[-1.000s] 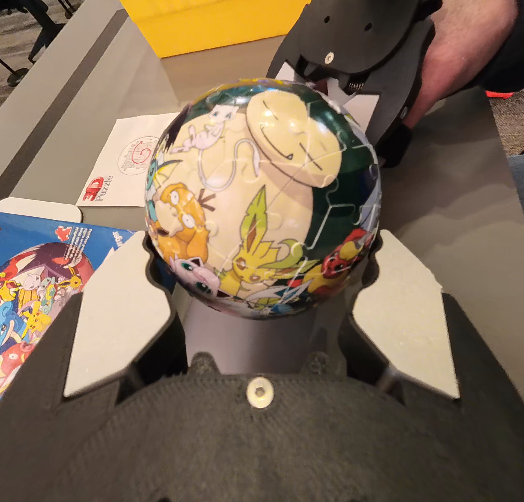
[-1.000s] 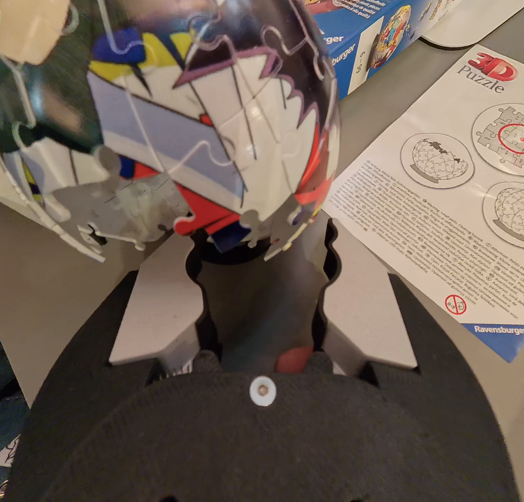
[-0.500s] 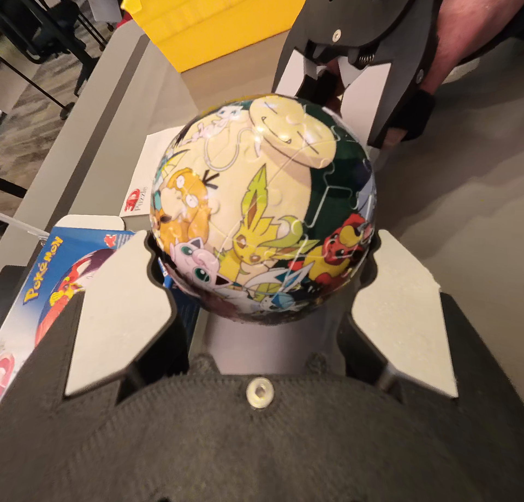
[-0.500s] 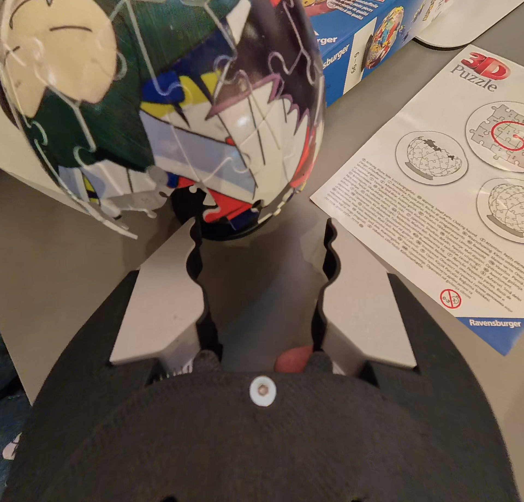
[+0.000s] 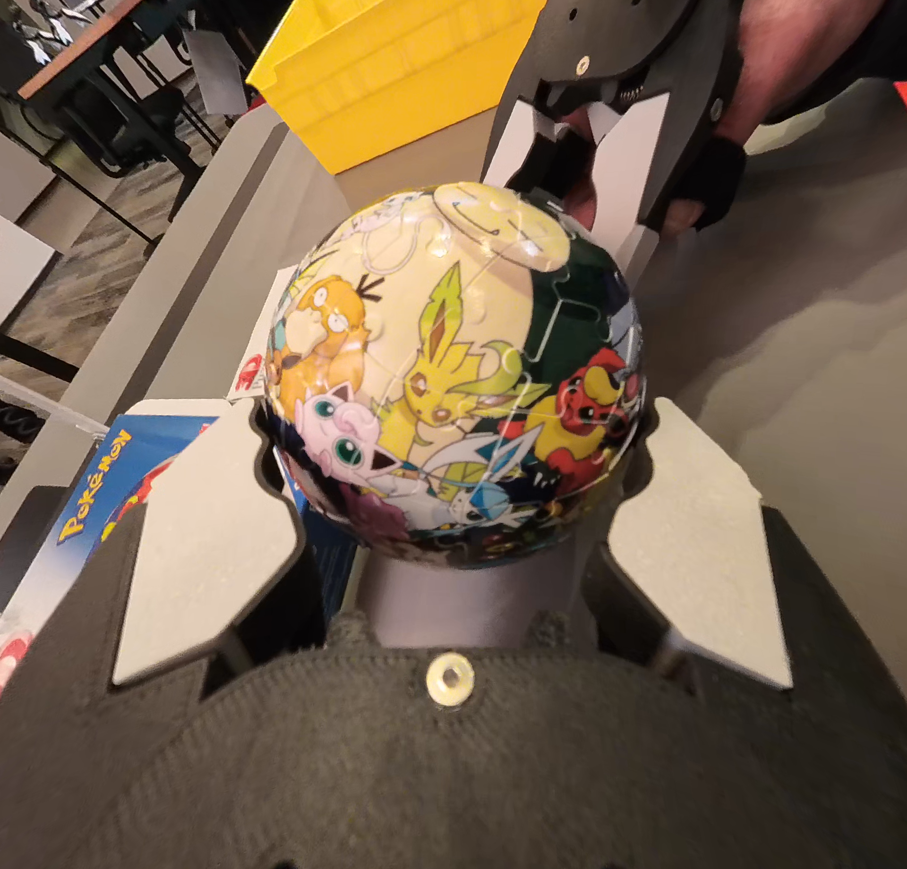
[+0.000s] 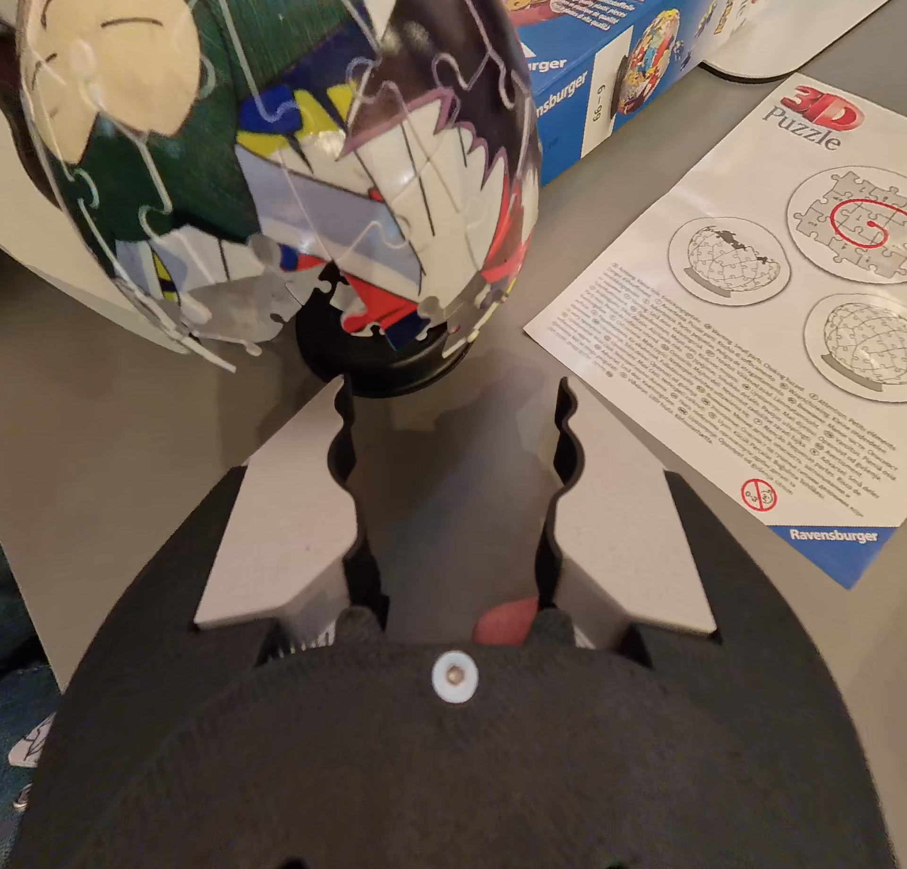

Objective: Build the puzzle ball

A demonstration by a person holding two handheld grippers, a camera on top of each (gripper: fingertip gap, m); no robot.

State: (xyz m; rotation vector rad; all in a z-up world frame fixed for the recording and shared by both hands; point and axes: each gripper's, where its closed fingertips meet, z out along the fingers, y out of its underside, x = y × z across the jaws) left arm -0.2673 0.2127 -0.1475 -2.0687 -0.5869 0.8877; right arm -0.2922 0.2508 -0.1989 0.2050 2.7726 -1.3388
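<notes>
A grey table fills both views, with chairs and another desk dim in the room beyond its far edge. A yellow bin stands at the back of the table. Near the left side lies a blue box, and beside it a white leaflet lies flat. The left gripper is spread wide, its two white fingers pressed to either side of the ball at its lower half, so it has the ball in a firm clasp. The ball is a round puzzle printed with cartoon creatures; in the right wrist view its underside shows an unfilled gap with loose grey-backed edges, and it sits on or just over a black stand, though I cannot tell whether they touch. The right gripper stands partly open and holds nothing; its left fingertip is just beside the stand, its jaws on either side of bare table. In the left wrist view it hangs behind the ball, held by a hand, with one finger close to the ball's upper rear.
</notes>
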